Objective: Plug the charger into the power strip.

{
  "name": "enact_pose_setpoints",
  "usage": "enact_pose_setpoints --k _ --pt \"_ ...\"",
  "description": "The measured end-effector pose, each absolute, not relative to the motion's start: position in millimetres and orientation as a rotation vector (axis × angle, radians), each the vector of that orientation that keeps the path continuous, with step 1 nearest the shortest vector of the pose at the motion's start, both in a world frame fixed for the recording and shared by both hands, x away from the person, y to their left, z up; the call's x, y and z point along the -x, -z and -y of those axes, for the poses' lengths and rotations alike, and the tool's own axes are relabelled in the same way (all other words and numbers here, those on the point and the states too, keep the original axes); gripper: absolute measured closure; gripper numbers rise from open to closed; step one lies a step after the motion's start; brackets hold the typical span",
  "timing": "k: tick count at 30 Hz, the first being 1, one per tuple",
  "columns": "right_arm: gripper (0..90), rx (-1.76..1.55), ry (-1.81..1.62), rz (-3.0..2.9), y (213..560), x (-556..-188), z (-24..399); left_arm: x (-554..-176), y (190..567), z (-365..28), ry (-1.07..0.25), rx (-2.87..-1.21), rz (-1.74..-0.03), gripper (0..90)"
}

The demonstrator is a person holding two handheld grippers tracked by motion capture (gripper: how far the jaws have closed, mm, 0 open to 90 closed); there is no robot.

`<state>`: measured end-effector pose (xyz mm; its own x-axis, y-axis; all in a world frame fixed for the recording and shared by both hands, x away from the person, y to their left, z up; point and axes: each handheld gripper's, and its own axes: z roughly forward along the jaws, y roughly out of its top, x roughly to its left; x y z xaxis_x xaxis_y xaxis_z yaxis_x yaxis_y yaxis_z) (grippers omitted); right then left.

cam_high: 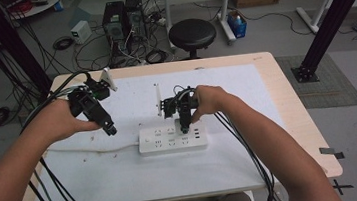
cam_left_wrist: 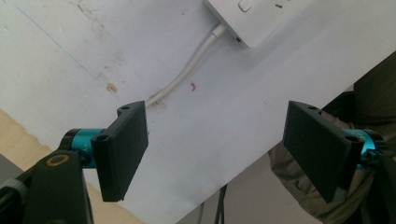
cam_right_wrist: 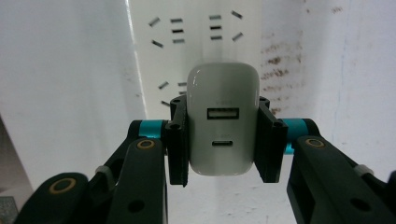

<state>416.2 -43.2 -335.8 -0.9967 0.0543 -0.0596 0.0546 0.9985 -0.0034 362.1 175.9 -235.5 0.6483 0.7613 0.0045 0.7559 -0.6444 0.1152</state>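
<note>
**Charger clamped in your right tool, over the power strip**

Charger (cam_right_wrist: 223, 119), white with two ports facing the right gripper view, sits squeezed between the pads of your right tool (cam_right_wrist: 223, 140), one pad on each of its flat sides. In the high view that right tool (cam_high: 184, 125) points down onto the white power strip (cam_high: 172, 138), which lies on the white sheet (cam_high: 123, 171) covering the counter (cam_high: 288, 114); whether the charger's prongs touch the sockets you cannot tell. Rows of socket slots show just beyond the charger. Your left tool (cam_left_wrist: 224, 149) is released, its pads spread wide with nothing between them, hanging over the sheet near the strip's white cable (cam_left_wrist: 187, 70). In the high view the left tool (cam_high: 111, 130) is left of the strip.
</note>
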Motion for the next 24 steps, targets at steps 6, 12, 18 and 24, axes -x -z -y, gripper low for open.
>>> enact_pose_setpoints --k 6,12,18,24 --pt "62.2 -0.092 -0.008 -3.091 335.5 -418.2 45.0 -363.3 235.4 -174.9 -0.067 -2.755 -1.270 22.5" --pt "62.2 -0.070 -0.016 -3.098 342.0 -421.2 42.6 -363.5 237.2 -173.8 -0.056 -2.762 -1.264 22.5" --pt "62.2 -0.069 0.006 -3.108 345.3 -425.2 43.2 -364.6 237.9 -175.4 -0.054 -2.758 -1.265 22.5" --pt "62.3 -0.076 0.029 -3.118 346.4 -426.9 43.6 -365.4 239.2 -174.6 -0.046 -2.766 -1.260 22.5"
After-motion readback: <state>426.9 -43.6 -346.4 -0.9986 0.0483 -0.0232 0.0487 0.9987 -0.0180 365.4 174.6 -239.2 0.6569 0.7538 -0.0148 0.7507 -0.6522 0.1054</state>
